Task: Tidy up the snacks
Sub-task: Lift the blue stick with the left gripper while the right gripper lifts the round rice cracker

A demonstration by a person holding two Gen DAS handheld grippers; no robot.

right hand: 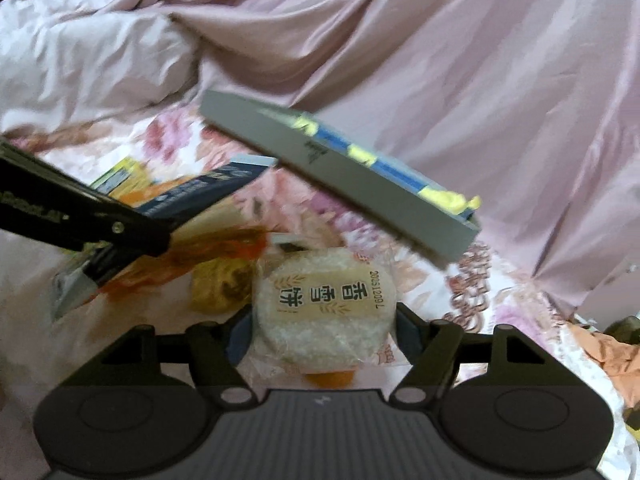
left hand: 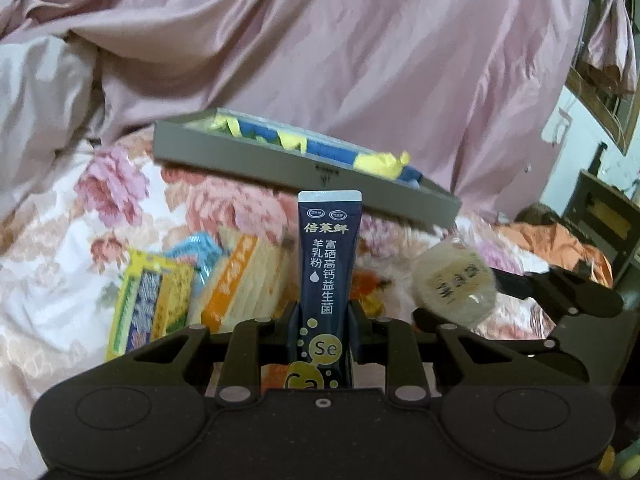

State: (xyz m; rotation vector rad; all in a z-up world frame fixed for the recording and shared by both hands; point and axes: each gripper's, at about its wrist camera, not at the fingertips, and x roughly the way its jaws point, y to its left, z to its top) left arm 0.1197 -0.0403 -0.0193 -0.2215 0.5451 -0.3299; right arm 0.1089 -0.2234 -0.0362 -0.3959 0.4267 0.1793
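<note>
My left gripper point(left hand: 323, 320) is shut on a dark blue stick sachet point(left hand: 328, 264) that stands upright between its fingers. The same sachet point(right hand: 208, 190) shows in the right wrist view, pointing up and to the right from the left gripper point(right hand: 132, 236). My right gripper point(right hand: 324, 328) is shut on a round rice cracker in clear wrap point(right hand: 324, 304), gripped at its sides; this cracker point(left hand: 454, 282) also appears at the right of the left wrist view. Beyond both lies a flat grey box point(left hand: 280, 164) holding several yellow and blue packets, its side wall point(right hand: 340, 176) facing me.
Loose snacks lie on the floral bedsheet point(left hand: 60, 264): a yellow pack point(left hand: 148, 304), an orange-striped pack point(left hand: 236, 280), a yellowish wrapped piece point(right hand: 220, 284). A crumpled pink quilt point(left hand: 360, 48) rises behind the box. Orange cloth point(left hand: 560, 244) and dark furniture point(left hand: 604, 216) stand at the right.
</note>
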